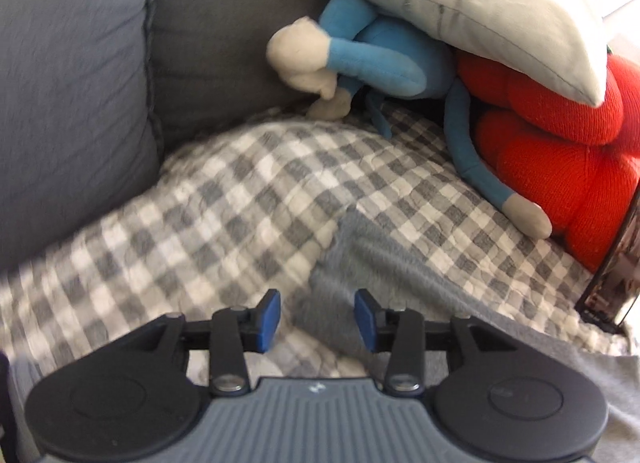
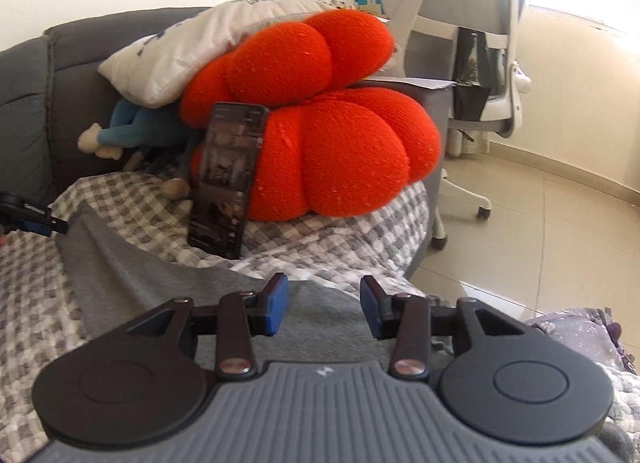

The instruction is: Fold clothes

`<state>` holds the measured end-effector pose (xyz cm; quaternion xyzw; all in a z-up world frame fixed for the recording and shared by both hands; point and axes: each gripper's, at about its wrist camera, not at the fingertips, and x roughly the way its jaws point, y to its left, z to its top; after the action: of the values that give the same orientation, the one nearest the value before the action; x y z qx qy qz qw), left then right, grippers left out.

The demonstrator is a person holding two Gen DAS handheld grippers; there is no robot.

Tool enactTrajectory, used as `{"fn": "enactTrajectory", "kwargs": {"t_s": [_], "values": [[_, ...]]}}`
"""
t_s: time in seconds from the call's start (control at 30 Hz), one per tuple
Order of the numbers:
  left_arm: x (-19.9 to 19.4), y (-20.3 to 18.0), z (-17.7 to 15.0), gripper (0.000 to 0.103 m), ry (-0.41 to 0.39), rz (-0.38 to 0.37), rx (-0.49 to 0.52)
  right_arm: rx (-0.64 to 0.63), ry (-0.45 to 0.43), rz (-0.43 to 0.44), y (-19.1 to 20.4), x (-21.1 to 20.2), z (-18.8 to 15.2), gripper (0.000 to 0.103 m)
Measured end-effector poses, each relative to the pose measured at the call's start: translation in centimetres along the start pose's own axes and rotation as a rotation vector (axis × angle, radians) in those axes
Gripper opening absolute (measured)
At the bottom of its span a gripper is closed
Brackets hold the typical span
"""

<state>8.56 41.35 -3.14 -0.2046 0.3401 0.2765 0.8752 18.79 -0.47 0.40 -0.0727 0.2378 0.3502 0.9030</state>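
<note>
A grey garment [image 2: 132, 263] lies spread on the grey-and-white checked blanket [image 2: 132, 203] covering the sofa seat. In the left wrist view its grey fabric [image 1: 360, 259] is blurred and runs from the blanket down between my fingers. My left gripper [image 1: 317, 319] is open, hovering low over that edge of the cloth, with nothing pinched. My right gripper [image 2: 324, 311] is open too, just above the garment's near part. The left gripper's tip [image 2: 36, 221] shows at the far left of the right wrist view, by the garment's corner.
A phone [image 2: 226, 179] leans upright against a red knitted cushion [image 2: 332, 151]. A blue plush toy [image 1: 384, 59] lies under a white pillow [image 1: 480, 3] at the sofa back [image 1: 72, 83]. An office chair [image 2: 480, 35] stands on the tiled floor to the right. Purple fabric [image 2: 580, 335] lies at the right edge.
</note>
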Motion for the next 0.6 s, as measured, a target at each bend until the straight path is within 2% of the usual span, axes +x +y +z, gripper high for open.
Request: {"fn": "enactTrajectory", "kwargs": {"t_s": [0.2, 0.3, 0.47, 0.6], "values": [[0.1, 1.8, -1.9, 0.040, -0.018, -0.059, -0.146, -0.114, -0.006, 0.257, 4.9, -1.3, 0.3, 0.044], [0.0, 1.7, -2.4, 0.039, -0.053, -0.053, -0.175, -0.205, 0.017, 0.350, 7.4, -1.2, -0.3, 0.044], [0.0, 1.5, -3.0, 0.037, -0.103, -0.028, -0.200, -0.345, 0.062, 0.392, 10.3, -0.1, -1.6, 0.044], [0.0, 1.1, -3.6, 0.028, -0.139, -0.001, -0.175, -0.426, 0.090, 0.342, 11.5, 1.1, -2.7, 0.044]]}}
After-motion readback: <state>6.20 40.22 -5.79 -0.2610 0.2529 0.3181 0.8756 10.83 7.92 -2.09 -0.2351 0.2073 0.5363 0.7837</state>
